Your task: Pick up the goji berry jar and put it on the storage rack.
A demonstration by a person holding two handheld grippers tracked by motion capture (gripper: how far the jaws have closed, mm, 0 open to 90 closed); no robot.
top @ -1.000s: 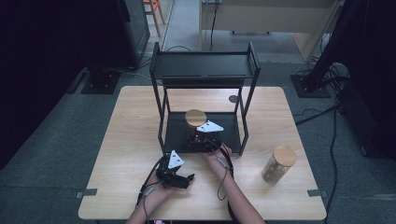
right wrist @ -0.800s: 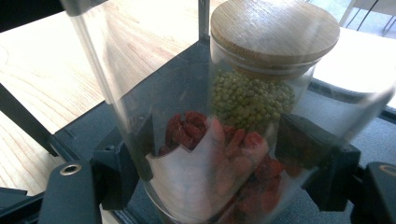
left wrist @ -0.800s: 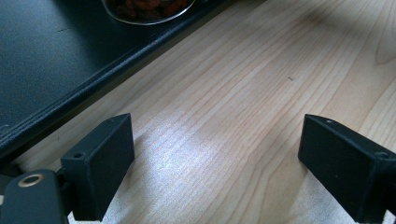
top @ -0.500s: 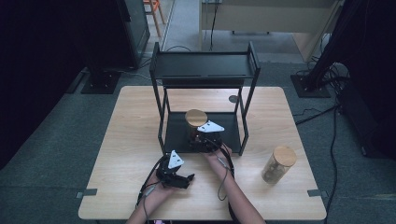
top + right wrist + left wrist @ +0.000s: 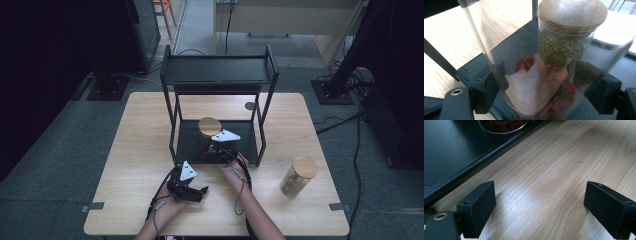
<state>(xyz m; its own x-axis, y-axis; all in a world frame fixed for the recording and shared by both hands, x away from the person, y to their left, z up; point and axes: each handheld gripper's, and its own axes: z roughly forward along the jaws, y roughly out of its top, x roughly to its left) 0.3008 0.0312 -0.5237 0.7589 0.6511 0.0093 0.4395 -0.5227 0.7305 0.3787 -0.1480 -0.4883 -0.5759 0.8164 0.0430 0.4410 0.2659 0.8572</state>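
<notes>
A clear glass jar of red berries (image 5: pixel 524 50) stands on the lower shelf of a black rack (image 5: pixel 187 142). My right gripper (image 5: pixel 541 85) is shut on it, one jaw pressed to each side near its base. Just behind it stands a jar of green beans (image 5: pixel 564 47) with a wooden lid (image 5: pixel 209 126). In the high view the right gripper (image 5: pixel 216 150) reaches in under the rack's top shelf. My left gripper (image 5: pixel 199 191) rests low over the bare wood in front of the rack, open with nothing between its jaws (image 5: pixel 539 195). The berry jar's base (image 5: pixel 502 125) shows at the top of its view.
A third wooden-lidded jar (image 5: pixel 298 175) stands on the table at the right. The rack's upright posts (image 5: pixel 262 130) and top shelf (image 5: pixel 220 70) enclose the lower shelf. A small dark disc (image 5: pixel 250 106) lies behind the rack. The wooden table (image 5: pixel 140 130) has room left and right.
</notes>
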